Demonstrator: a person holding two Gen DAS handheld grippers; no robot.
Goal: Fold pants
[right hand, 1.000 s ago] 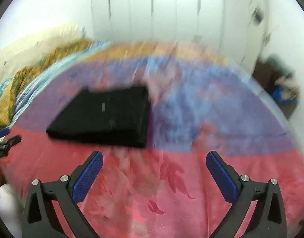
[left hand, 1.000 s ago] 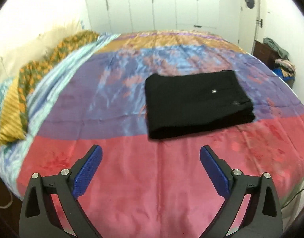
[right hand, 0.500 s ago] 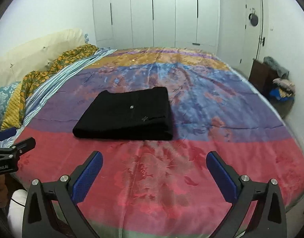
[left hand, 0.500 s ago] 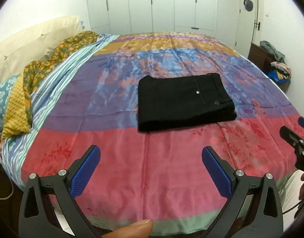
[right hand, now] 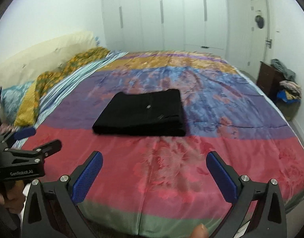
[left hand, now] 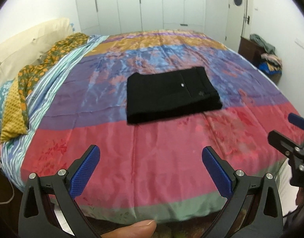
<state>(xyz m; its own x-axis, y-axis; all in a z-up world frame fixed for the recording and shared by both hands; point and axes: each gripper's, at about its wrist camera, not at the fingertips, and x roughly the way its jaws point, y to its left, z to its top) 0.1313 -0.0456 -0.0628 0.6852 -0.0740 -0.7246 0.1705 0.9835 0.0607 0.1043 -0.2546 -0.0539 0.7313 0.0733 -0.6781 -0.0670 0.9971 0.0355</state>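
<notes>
Dimpled blue fingers (left hand: 85,173) spread before flat, rectangular black pants (left hand: 171,95).

The folded pants (left hand: 171,94) lie flat on the bedspread (left hand: 152,158), about midway across the bed. Left of the pants, at the bed's head end, pillows (left hand: 13,103) lean against the headboard (left hand: 23,45). Behind the pants, past the bed's far edge, stands the wardrobe (left hand: 152,4), with a door (left hand: 236,10) to its right. Right of the pants, off the bed, a cabinet (left hand: 249,48) carries heaped clothes (left hand: 270,58). Before the pants, near the bed's front edge, the left gripper (left hand: 151,168) and right gripper (right hand: 154,175) hang side by side, jaws spread, well apart from the pants
</notes>
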